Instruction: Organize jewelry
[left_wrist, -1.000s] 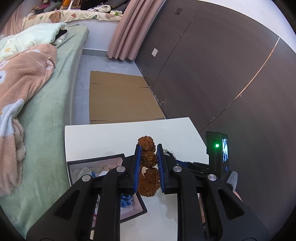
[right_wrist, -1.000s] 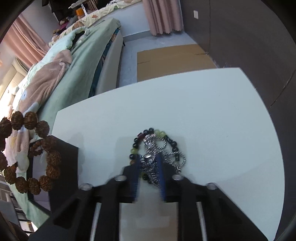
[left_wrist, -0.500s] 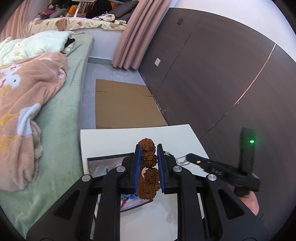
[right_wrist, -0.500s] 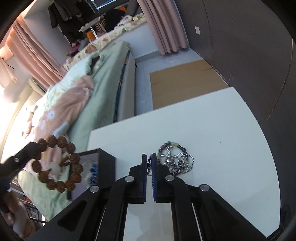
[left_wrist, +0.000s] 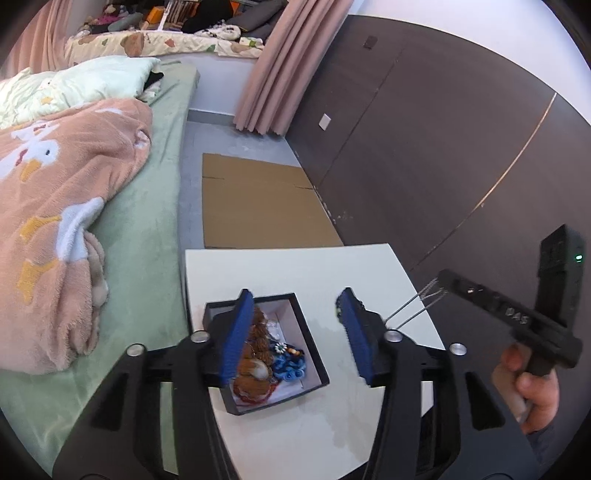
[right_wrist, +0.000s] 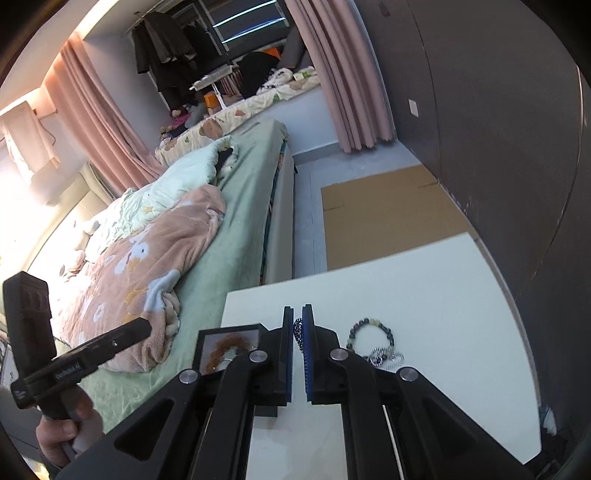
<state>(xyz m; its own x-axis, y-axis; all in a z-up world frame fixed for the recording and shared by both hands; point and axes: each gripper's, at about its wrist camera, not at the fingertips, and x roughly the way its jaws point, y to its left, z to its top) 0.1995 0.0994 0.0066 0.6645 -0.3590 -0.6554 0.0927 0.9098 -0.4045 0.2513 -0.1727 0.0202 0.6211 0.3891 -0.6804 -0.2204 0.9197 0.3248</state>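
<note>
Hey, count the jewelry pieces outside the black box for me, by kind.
Beaded bracelet: 1
Silver chain heap on the table: 1
Chain in the right gripper: 1
Total: 3

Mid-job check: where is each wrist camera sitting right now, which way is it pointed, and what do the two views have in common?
Left wrist: on the open left gripper, above the black jewelry box holding the brown seed-bead bracelet; right gripper and hand show at right.
Right wrist: on the right gripper, shut on a silver chain, facing the white table; left hand shows.
Shared: box, table, green bed.
</note>
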